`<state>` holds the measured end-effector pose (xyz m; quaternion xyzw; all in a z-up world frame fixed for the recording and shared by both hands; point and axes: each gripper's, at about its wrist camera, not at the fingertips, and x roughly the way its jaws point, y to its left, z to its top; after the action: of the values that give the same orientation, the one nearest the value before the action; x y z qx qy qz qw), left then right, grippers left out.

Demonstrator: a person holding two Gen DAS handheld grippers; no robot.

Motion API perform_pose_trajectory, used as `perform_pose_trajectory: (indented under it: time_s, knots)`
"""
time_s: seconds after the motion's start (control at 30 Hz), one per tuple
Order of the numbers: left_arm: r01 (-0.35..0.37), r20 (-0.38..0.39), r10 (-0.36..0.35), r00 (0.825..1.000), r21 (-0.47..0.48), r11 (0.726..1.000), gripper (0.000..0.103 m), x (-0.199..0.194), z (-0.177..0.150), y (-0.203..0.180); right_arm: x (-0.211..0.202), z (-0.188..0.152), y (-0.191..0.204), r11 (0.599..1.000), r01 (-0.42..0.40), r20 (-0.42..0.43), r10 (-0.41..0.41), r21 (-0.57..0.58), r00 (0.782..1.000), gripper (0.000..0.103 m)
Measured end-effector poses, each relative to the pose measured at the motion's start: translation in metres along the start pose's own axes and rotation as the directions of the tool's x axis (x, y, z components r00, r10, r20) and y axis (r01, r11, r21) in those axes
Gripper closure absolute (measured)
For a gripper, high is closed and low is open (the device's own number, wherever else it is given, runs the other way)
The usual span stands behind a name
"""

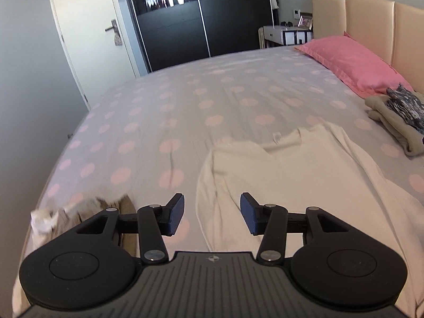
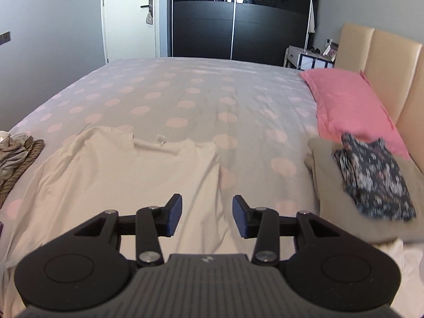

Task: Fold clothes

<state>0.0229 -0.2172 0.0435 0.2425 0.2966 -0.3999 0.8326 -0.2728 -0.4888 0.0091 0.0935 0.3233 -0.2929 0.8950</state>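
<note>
Cream T-shirt [image 2: 127, 175] lies spread on the bed [image 2: 185, 98], neck and white tag at 12 o'clock, hem twd the camera. One sleeve in the left wrist view looks turned in over the body, so prob partway flattened or partway folded; can't tell which. Fabric is thin soft cotton-type knit, long creases running 12 to 6, edges limp.

Left gripper [image 1: 212, 216] hovers over the shirt's left edge, jaws spread wide, nothing between them. Right gripper [image 2: 207, 216] hovers over the shirt's right side, jaws also spread, empty. Both low and level w/ the cloth, which suits a pinch at the side seams, I'd judge.

At 3 o'clock: a beige garment [image 2: 357, 206], thick and blocky, w/ a dark floral piece [image 2: 376, 180] on top, neat-ish stack just beside the pink pillow [image 2: 349, 108], likely the done pile. At 9 o'clock: crumpled striped and pale clothes [image 2: 18, 153], a loose heap at the bed edge, likely the waiting pile.

Sheet is smooth grey w/ pink dots; flat backing, good for folding.
</note>
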Motion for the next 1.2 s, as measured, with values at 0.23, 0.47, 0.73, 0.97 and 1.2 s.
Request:
perform_pose_trajectory:
  time_s: [0.23,0.47,0.73,0.97,1.2]
  knots:
    - [-0.004,-0.127,-0.007,0.992,-0.087,0.996,0.058,0.018,-0.079,-0.016,0.003,-0.071,-0.003,0.995,0.026,-0.152,-0.011,0.097,0.988,0.059]
    - [-0.040,-0.282,0.012,0.959,-0.095,0.995,0.059,0.043,-0.133,-0.019,0.017,-0.121,0.010,0.992,0.007,-0.292,0.030,0.127,0.956,0.059]
    - [-0.037,-0.288,-0.026,0.957,-0.210,0.977,0.059,0.054,-0.142,-0.009,0.039,-0.142,0.058,0.996,-0.088,-0.382,0.078,-0.008,0.921,0.059]
    - [-0.069,-0.320,0.013,0.947,-0.165,0.984,0.066,0.071,-0.135,-0.026,0.057,-0.145,0.065,0.997,-0.049,-0.408,0.022,-0.056,0.913,0.061]
    - [-0.064,-0.348,-0.015,0.937,-0.215,0.975,0.103,0.073,-0.124,-0.004,0.047,-0.138,0.052,0.999,0.018,-0.386,-0.036,-0.050,0.922,0.101]
